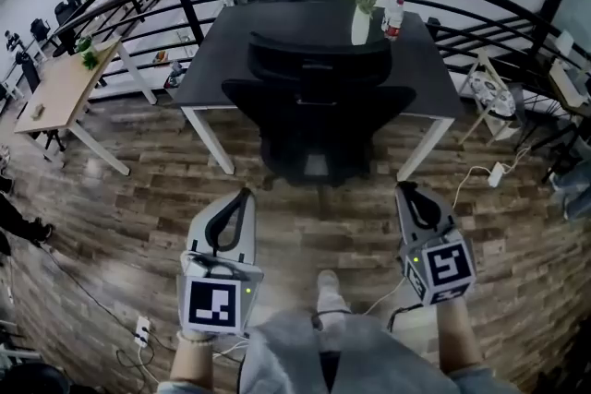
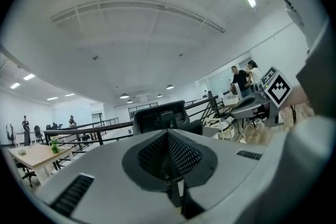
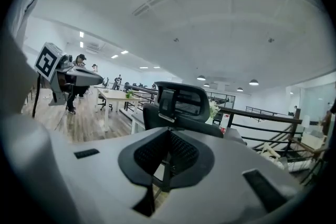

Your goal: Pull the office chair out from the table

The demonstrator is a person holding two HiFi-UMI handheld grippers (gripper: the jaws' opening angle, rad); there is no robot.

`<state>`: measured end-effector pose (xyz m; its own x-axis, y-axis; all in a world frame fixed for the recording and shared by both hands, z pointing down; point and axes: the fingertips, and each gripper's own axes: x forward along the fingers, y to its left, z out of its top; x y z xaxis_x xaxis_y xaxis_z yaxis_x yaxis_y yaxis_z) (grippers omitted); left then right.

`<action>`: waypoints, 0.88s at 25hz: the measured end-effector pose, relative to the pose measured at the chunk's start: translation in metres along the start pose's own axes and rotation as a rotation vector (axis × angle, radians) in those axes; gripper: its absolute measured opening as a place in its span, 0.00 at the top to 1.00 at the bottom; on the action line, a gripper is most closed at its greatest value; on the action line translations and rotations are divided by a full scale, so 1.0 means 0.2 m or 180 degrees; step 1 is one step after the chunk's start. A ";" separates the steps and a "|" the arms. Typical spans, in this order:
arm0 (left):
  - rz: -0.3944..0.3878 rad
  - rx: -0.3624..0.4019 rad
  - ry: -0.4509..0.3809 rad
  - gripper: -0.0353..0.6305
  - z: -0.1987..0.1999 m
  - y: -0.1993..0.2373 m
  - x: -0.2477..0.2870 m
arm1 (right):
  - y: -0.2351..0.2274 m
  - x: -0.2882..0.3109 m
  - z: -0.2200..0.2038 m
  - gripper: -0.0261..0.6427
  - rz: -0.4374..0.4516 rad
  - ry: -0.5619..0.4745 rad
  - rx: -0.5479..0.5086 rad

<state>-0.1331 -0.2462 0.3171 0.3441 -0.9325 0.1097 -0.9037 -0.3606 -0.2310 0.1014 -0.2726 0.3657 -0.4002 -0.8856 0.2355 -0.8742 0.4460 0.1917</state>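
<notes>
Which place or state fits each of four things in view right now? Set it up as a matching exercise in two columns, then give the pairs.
Column one
1. black mesh office chair
2. white vase of pale flowers
3. light wooden side table
4. left tool

Column two
A. shut and empty, short of the chair
B. on the dark rectangular table, near its far edge
C. pushed in at that table's near edge
D. off to the left, bearing a small green plant

Pairs: 1-C, 2-B, 3-D, 4-A
</notes>
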 end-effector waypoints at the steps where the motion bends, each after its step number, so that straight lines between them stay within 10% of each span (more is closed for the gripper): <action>1: -0.0006 0.0043 0.0015 0.93 0.00 0.02 0.05 | -0.04 0.05 0.01 0.95 0.0005 0.0006 -0.0050; 10: 0.0000 0.0278 0.0074 0.85 -0.04 0.22 0.49 | -0.32 0.44 0.02 0.80 0.0120 0.0165 -0.0726; 22: -0.0041 0.1685 0.0464 0.68 -0.27 0.42 1.01 | -0.57 0.85 -0.05 0.67 0.0161 0.0521 -0.1866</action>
<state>-0.1544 -0.4636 0.3719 0.2814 -0.9291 0.2399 -0.6349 -0.3677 -0.6795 0.1357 -0.4717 0.3944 -0.3492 -0.8509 0.3924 -0.5397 0.5250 0.6581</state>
